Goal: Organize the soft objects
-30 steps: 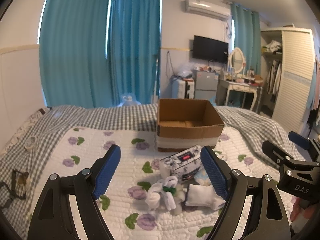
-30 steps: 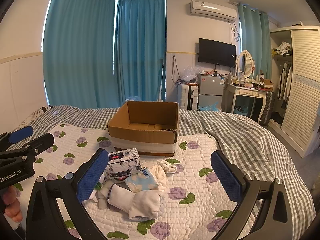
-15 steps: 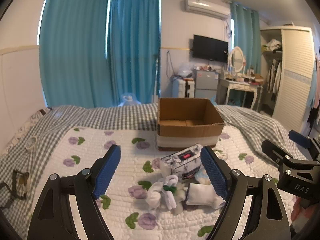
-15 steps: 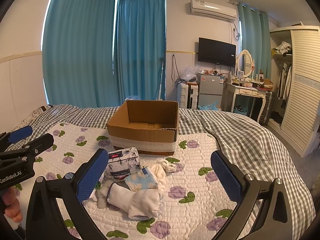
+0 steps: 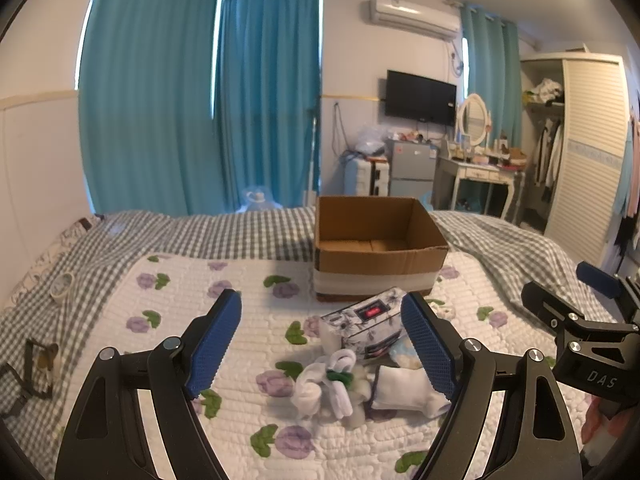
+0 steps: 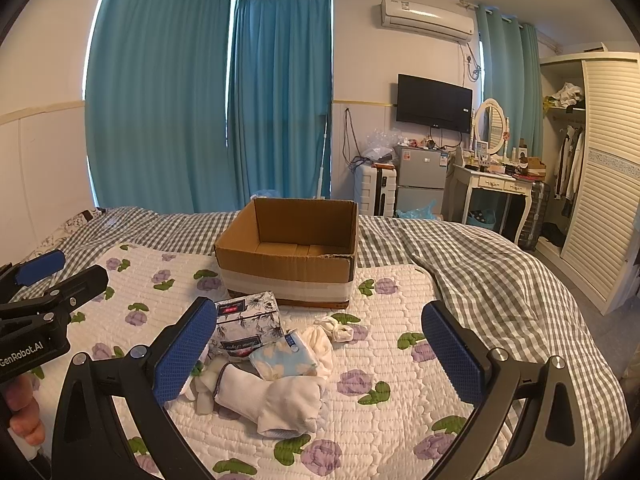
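socks (image 6: 276, 398) before tissue pack (image 6: 246, 322), box (image 6: 290, 254) behind

"GenRobot.AI" on left gripper (image 6: 40, 280); "DAS" on right gripper (image 5: 576, 292)

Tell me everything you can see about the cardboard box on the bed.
The cardboard box is brown corrugated card, open at the top, with its inside looking empty as far as shows. A wide band of pale tape wraps its lower part, and the near rim looks slightly ragged. It sits upright on the bed, straddling the flowered quilt and the checked blanket. The floral tissue pack lies just in front; whether they touch is unclear.
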